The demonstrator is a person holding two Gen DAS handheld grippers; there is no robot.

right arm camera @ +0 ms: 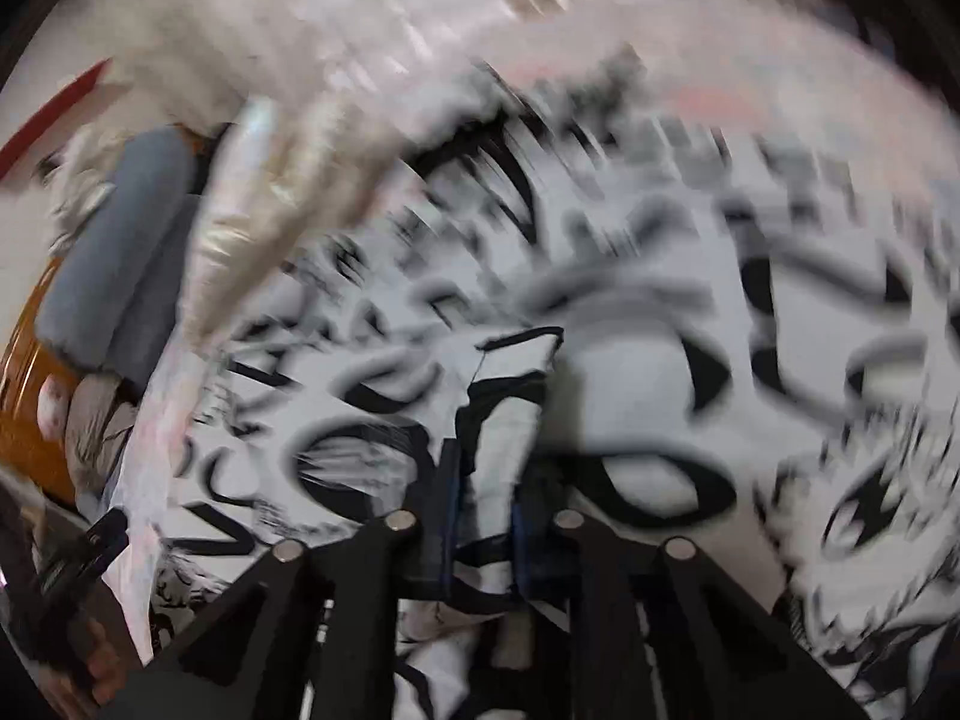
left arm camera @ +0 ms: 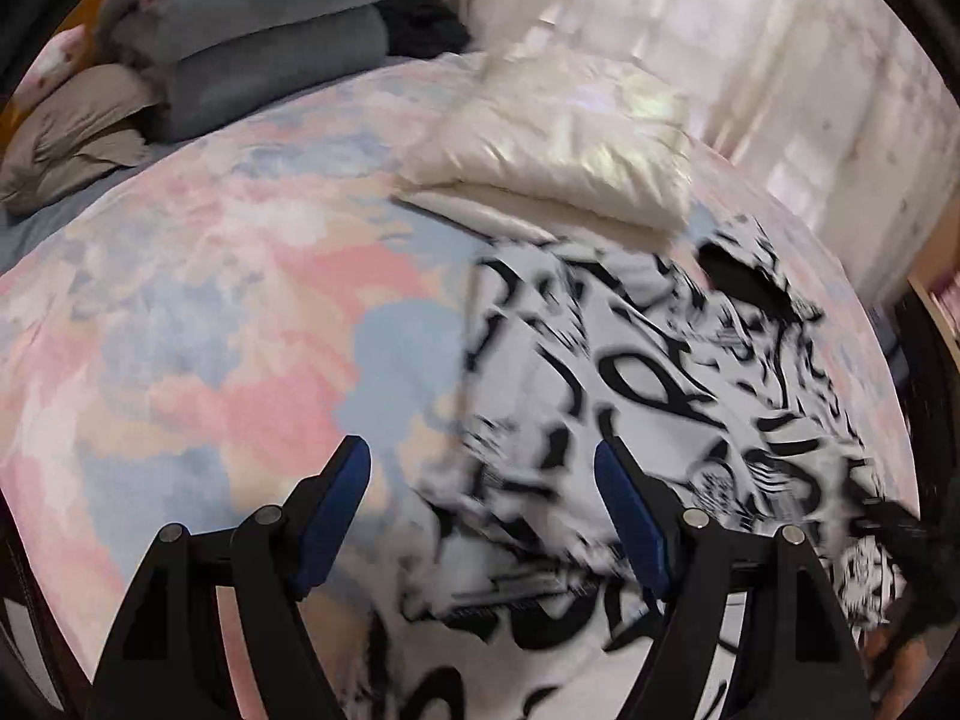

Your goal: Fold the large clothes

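Garment [right arm camera: 504, 408] pinched between right gripper [right arm camera: 483, 504] fingers.

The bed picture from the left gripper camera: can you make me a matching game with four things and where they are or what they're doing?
Things:
1. left gripper
2. right gripper
3. cream puffy jacket
4. grey-blue rolled bedding

States or places:
A. folded, lying on the bedspread just past the printed shirt
B. closed on a bunch of the black-and-white printed shirt
C. open, holding nothing, above the shirt's edge
D. stacked at the far end of the bed

Pairs: 1-C, 2-B, 3-A, 4-D
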